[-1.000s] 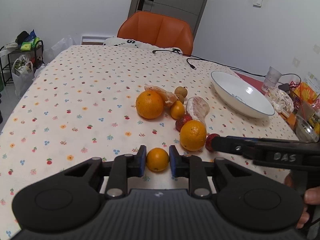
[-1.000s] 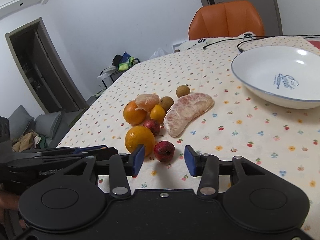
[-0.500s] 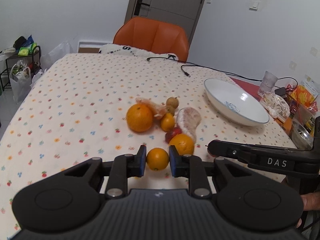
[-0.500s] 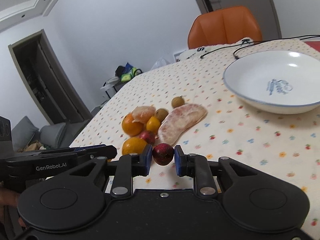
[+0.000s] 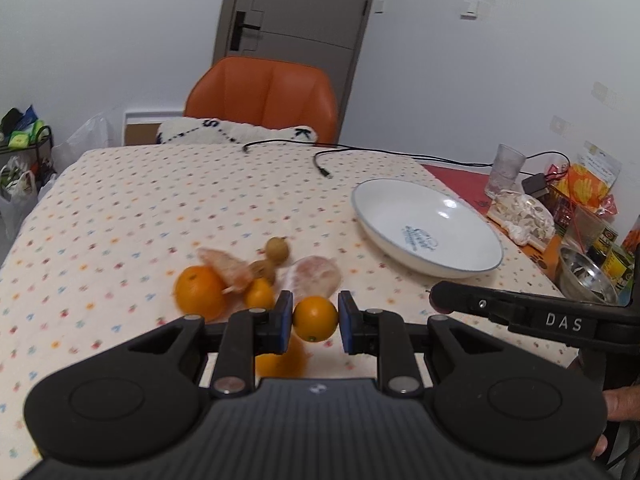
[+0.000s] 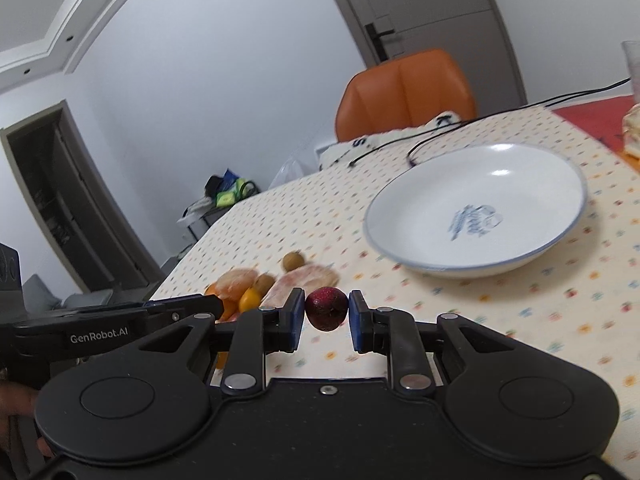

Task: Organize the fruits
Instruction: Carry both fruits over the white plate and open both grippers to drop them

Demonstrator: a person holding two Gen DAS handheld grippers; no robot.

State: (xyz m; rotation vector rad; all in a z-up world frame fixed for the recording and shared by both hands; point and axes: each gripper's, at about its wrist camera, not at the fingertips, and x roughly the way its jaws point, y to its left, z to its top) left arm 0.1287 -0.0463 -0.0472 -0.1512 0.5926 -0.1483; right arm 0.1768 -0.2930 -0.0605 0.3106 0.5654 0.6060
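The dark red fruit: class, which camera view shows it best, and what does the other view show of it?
The right wrist view: the dark red fruit sits centred and sharp, clamped in the right gripper. The left wrist view shows only that gripper's black side; the fruit itself is not visible there.

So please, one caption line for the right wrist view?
Right gripper holds a dark red fruit before the empty white plate.

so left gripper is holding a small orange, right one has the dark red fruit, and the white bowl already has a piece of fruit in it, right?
Not quite: the white bowl holds no fruit, only its blue printed mark, as the right wrist view shows. The rest stands: the left gripper is shut on the small orange, and the right gripper is shut on the dark red fruit.
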